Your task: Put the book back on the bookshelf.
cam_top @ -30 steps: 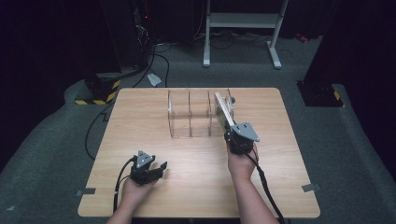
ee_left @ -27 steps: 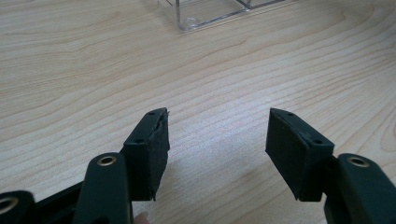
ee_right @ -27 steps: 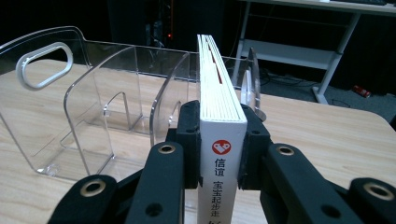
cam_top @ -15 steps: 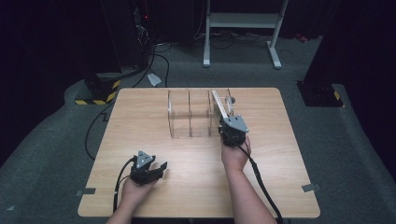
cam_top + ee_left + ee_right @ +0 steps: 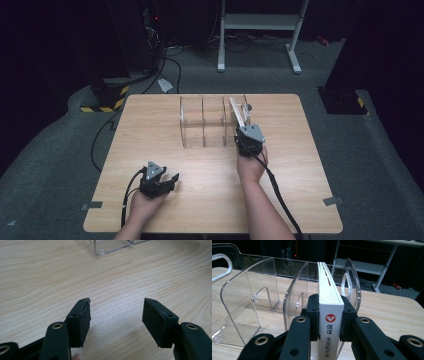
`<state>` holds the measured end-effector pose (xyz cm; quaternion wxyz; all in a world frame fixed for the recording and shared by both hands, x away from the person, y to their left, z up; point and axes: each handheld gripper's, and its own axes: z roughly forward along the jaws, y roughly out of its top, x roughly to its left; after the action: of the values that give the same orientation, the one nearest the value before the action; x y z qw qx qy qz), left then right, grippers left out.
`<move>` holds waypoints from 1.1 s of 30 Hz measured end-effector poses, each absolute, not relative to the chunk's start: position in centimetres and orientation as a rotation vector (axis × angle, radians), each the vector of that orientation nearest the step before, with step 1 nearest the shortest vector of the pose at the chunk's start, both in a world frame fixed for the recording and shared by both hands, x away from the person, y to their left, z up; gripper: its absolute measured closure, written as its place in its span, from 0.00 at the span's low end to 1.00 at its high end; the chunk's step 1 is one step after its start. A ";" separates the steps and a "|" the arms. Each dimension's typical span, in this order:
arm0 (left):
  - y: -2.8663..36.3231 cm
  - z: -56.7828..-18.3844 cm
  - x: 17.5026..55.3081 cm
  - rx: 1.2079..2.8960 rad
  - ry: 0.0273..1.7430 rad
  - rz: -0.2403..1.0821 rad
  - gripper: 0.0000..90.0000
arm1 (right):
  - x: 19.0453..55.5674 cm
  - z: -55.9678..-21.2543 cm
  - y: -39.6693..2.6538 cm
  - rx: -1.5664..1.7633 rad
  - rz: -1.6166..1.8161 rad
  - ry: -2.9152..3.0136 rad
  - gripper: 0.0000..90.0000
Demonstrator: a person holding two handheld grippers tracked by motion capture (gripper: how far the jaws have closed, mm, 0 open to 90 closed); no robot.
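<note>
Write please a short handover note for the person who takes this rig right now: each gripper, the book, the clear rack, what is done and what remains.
Right gripper: shut on the white book, spine toward the camera, held upright at the rightmost slot of the clear rack.
Left gripper: open, holding nothing, low over the table near its front left.
Done: book gripped and lined up with the slot.
Left, probably: seat the book fully, then release. Whether it already touches the rack floor cannot be told.
</note>
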<state>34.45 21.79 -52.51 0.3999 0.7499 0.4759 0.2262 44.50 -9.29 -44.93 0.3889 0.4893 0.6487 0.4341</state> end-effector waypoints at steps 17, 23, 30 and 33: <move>21.7 -52.5 34.4 1.903 1.201 0.577 0.44 | 43.2 -46.0 -9.8 1.255 1.097 1.640 0.82; 21.7 -52.5 34.4 1.902 1.201 0.579 0.44 | 43.0 -46.3 -10.2 1.286 1.096 1.647 0.82; 21.7 -52.5 34.4 1.904 1.201 0.579 0.44 | 43.0 -46.5 -10.4 1.302 1.092 1.650 0.79; 21.7 -52.5 34.4 1.904 1.202 0.578 0.44 | 42.9 -46.5 -10.5 1.302 1.094 1.656 0.76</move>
<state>34.38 21.67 -52.52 0.3973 0.7517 0.4744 0.2282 42.93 -10.46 -46.49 0.3748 0.5085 0.6467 0.4274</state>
